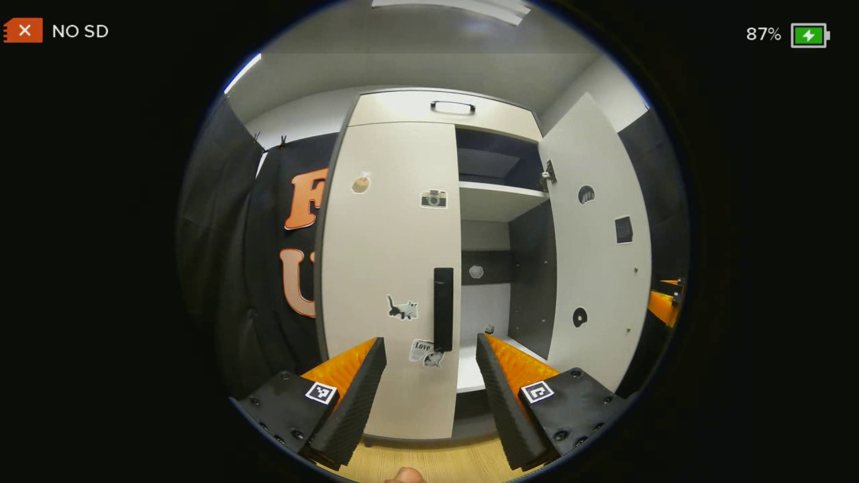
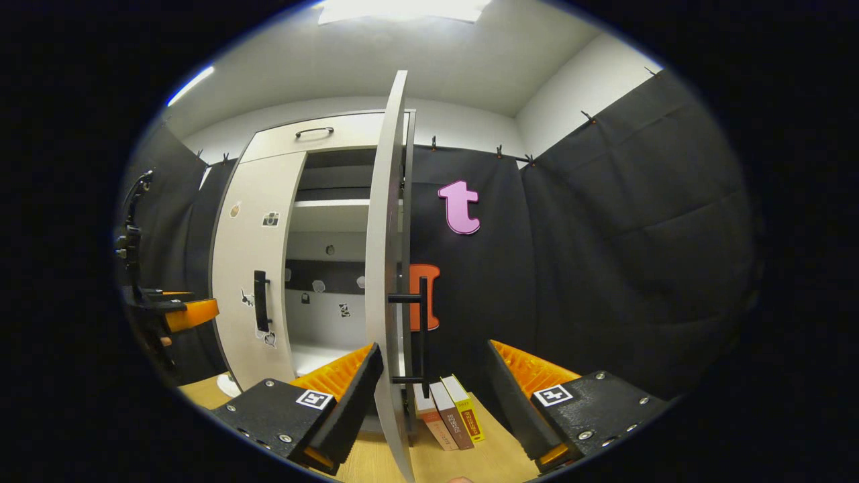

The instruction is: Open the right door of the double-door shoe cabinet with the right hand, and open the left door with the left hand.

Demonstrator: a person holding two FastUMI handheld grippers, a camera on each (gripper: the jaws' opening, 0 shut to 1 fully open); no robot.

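The white shoe cabinet's left door (image 1: 389,268) is closed, several stickers on it and a black vertical handle (image 1: 443,308) at its right edge. My left gripper (image 1: 430,343) is open a short way in front of that handle, not touching it. The right door (image 1: 597,268) stands swung open, showing shelves (image 1: 500,198) inside. In the right gripper view this right door (image 2: 386,268) is edge-on, its black handle (image 2: 421,335) between the spread fingers of my open right gripper (image 2: 435,349); nothing presses on it. The left gripper (image 2: 181,312) shows at the far left.
A drawer with a black handle (image 1: 453,107) tops the cabinet. Three books (image 2: 449,412) stand on the wooden floor (image 2: 496,456) beside the open door. Black cloth (image 2: 637,255) walls the booth to the right and left. The right gripper (image 1: 664,302) peeks past the open door.
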